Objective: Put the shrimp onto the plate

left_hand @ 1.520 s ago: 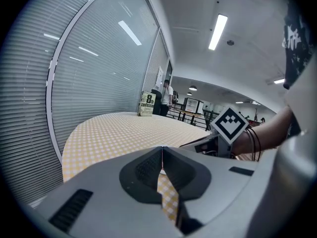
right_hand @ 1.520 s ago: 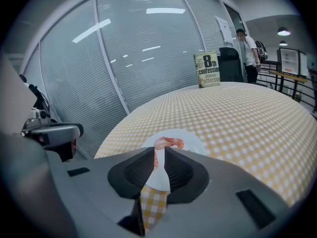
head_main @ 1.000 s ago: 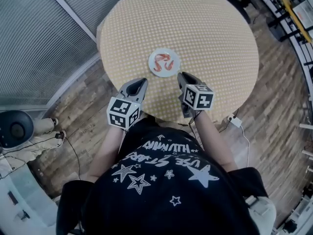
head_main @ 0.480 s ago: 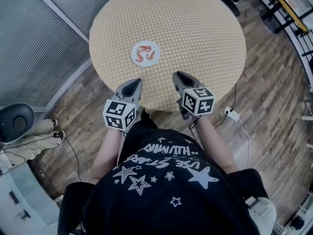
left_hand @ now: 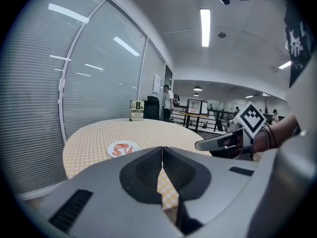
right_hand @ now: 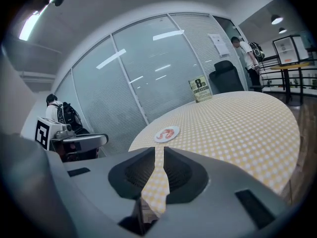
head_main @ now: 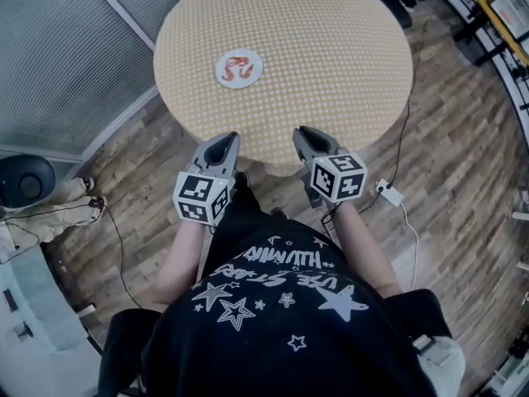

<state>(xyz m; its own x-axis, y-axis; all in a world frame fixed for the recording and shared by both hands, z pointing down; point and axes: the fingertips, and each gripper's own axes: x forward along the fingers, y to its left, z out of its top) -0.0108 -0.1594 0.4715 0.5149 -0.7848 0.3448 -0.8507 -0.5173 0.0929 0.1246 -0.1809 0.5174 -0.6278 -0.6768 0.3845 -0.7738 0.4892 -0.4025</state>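
Observation:
A small white plate point(head_main: 239, 69) with orange shrimp point(head_main: 237, 65) on it sits on the left half of the round table point(head_main: 331, 48), which has a yellow checked cloth. Both grippers hover at the table's near edge, well short of the plate. The left gripper point(head_main: 223, 141) is shut and holds nothing; in its own view the left gripper point(left_hand: 162, 150) has tips that meet, with the plate point(left_hand: 123, 149) ahead to the left. The right gripper point(head_main: 307, 135) is shut and holds nothing too. In its own view the right gripper point(right_hand: 158, 150) shows only a slit, and the plate point(right_hand: 167, 133) lies straight ahead.
A sign card point(left_hand: 136, 110) stands at the table's far edge. Glass walls with blinds point(head_main: 66, 48) run along the left. A white power adapter point(head_main: 388, 193) and its cable lie on the wooden floor at the right. A dark round object point(head_main: 25, 184) sits at the far left.
The grippers have drawn back from beside the plate to the table's near edge. The plate now lies farther off and more to the left. Both grippers stay shut.

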